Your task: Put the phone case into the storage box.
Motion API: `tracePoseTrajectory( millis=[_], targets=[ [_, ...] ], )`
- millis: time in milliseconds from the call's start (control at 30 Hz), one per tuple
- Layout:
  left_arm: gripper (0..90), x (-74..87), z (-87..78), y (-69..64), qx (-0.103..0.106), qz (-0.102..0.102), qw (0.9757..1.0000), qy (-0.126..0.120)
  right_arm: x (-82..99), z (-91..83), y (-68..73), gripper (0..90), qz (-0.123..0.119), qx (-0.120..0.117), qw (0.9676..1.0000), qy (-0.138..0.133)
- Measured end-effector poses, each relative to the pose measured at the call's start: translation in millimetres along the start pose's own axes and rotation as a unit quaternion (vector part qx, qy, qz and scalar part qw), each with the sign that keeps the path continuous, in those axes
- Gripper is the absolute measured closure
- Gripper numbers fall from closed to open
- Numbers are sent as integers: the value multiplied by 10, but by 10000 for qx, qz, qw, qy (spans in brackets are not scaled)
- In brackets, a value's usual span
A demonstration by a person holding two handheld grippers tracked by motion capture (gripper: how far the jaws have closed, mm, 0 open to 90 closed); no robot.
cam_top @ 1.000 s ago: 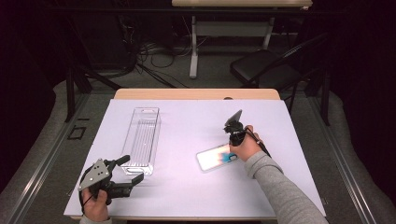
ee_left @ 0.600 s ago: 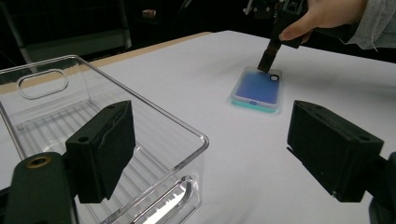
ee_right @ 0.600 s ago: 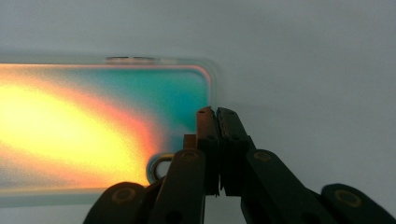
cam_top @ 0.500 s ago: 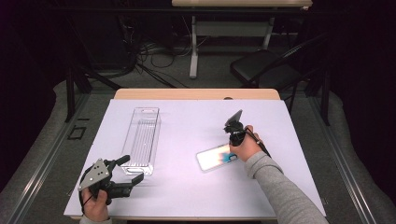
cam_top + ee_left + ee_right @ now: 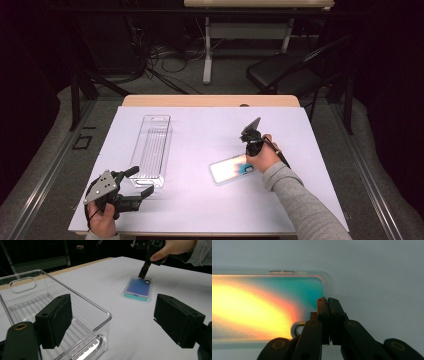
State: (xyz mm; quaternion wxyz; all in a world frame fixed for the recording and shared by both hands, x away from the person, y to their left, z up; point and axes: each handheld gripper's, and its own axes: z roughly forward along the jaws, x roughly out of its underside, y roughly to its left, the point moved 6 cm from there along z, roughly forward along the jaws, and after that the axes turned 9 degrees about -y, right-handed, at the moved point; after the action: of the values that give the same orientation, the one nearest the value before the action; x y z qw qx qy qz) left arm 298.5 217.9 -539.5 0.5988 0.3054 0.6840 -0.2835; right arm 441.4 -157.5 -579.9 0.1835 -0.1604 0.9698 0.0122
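Two tools: right tool (image 5: 249, 161) clenched, tips on phone case (image 5: 231, 169) corner, best levered gently; left tool (image 5: 142, 182) released beside clear bin (image 5: 152, 150).

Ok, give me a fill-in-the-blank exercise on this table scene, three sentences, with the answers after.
1. The right gripper has its jaws ____ and its tip on the phone case.
2. The left gripper stands with jaws ____, nothing between them.
3. The clear tray lies on the phone case's ____ side in the high view.

Missing words: shut; open; left

Clear bin (image 5: 152, 150) left on table (image 5: 200, 210), phone case (image 5: 231, 169) right — well apart
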Motion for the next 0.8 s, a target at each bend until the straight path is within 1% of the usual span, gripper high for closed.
tracePoseTrajectory(
  millis=[167,200,233,300,333,367,400,433,467,500,533,567,600,633,667,700,733,767,800],
  targets=[
    [155,2,2,-4,24,-6,10000,9,-5,-11,-4,890,50,-57,9999,-72],
    [155,3,5,-6,31,-12,10000,12,-14,1,2,890,101,-180,9995,-256],
    [155,3,5,-6,31,-12,10000,12,-8,-24,-6,890,73,-116,9998,-141],
    [155,5,2,-5,28,-3,10000,38,-6,-50,-17,890,41,-90,9999,-93],
    [155,5,2,-4,30,-1,10000,43,-7,-59,-20,890,38,-88,9999,-107],
    [155,5,2,-4,30,-1,10000,43,-13,-54,-23,890,23,-128,9997,-227],
    [155,4,3,-6,34,-15,10000,33,-8,-78,-19,890,40,-91,9998,-153],
    [155,5,3,-6,35,-13,10000,37,-7,-87,-14,890,39,-107,9998,-189],
    [155,5,3,-6,35,-13,10000,37,-7,-101,-18,890,-55,-113,9997,-200],
    [155,5,3,-7,38,-15,10000,37,-7,-101,-18,890,-55,-113,9997,-200],
    [155,4,6,-10,62,-38,10000,33,-8,-117,5,890,-77,-162,9992,-346],
    [155,6,12,-15,92,-68,9999,29,-8,-129,19,890,-92,-184,9989,-416],
    [156,8,15,-20,73,-84,9999,48,-3,-152,31,890,-120,-194,9989,-422],
    [156,8,23,-28,116,-94,9999,50,1,-174,40,890,-169,-197,9987,-432],
    [156,8,32,-39,137,-100,9998,41,1,-189,50,890,-226,-213,9983,-503],
    [156,10,28,-44,184,-70,9997,122,4,-208,65,890,-248,-223,9980,-540],
    [155,10,28,-44,184,-70,9997,122,6,-226,78,890,-281,-233,9976,-586],
    [155,12,46,-57,141,-40,9998,119,12,-250,94,890,-313,-240,9975,-590],
    [155,12,46,-57,141,-40,9998,119,14,-265,110,890,-353,-249,9969,-659]
  ],
)
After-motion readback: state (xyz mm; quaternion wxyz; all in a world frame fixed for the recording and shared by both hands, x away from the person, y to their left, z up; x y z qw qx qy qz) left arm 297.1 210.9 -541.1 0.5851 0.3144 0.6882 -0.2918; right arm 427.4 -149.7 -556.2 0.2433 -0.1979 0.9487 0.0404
